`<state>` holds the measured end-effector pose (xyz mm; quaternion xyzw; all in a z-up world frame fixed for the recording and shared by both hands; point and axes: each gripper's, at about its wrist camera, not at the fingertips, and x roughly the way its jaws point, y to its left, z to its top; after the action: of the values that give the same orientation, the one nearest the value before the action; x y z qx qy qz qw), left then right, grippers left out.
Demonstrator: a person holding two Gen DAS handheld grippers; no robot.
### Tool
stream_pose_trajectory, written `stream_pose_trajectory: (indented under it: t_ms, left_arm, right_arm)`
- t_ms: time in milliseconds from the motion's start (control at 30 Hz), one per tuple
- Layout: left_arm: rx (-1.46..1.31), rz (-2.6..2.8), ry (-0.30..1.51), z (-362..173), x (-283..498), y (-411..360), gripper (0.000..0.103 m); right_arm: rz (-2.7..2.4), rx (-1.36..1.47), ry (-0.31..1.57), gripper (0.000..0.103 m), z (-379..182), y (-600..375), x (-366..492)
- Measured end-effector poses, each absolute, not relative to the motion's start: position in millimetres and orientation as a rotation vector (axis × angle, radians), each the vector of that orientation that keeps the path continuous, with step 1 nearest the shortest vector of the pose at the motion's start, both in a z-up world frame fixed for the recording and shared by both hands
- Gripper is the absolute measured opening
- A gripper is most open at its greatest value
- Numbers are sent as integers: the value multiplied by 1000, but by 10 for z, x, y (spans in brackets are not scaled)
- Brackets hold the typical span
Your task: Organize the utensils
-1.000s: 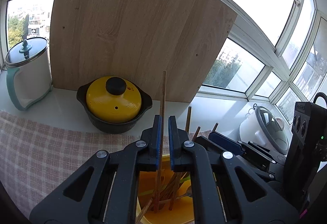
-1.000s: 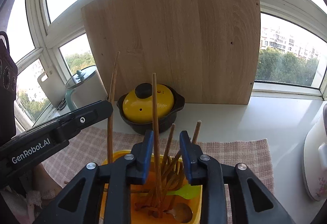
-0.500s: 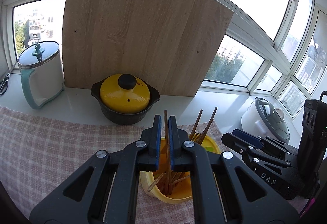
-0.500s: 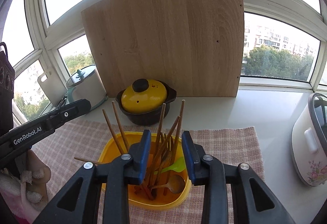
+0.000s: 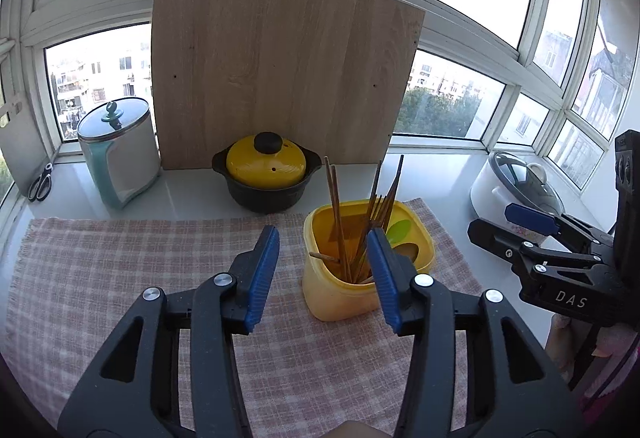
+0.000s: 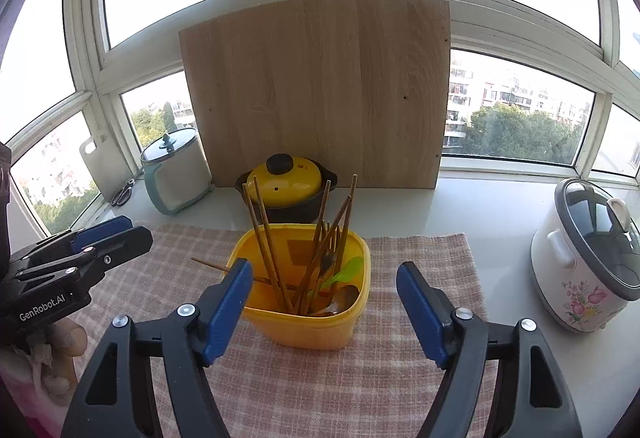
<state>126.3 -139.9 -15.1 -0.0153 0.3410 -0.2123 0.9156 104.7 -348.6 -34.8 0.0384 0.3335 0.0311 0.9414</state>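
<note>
Left gripper point(image 5: 324, 258) jaws just opening, nothing between. Right gripper point(image 6: 324, 302) jaws just opening wide, nothing gripped. Yellow container point(image 6: 304, 330) on checked cloth point(image 5: 120, 262), holding chopsticks point(image 6: 266, 242), fork point(image 6: 328, 242), green spoon point(image 6: 348, 270). Yellow-lidded pot point(image 5: 266, 174) beyond.

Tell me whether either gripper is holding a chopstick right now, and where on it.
Neither. The left gripper and right gripper have just been opening and nothing is between them; the chopsticks stand in the yellow container.

Bright bay windows point(image 6: 516, 114) curve behind a white sill point(image 6: 488, 206).
</note>
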Motion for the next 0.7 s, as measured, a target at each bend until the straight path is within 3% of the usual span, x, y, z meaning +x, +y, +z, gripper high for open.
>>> stream_pose_trajectory:
  t_ms: [200, 433, 500, 700]
  left_arm:
    - [-17, -417, 668, -31, 911, -1263, 71]
    - [-1, -371, 668, -25, 628, -1172, 77]
    - [-4, -359, 667, -27, 568, -1142, 88]
    - [17, -300, 664, -62, 419, -1069, 101]
  right_arm:
    - [39, 57, 633, 90, -176, -3379, 746]
    - [9, 61, 597, 99, -110, -3322, 482]
    - [-4, 62, 588, 101, -112, -3314, 425]
    - [-19, 51, 582, 103, -136, -3264, 329]
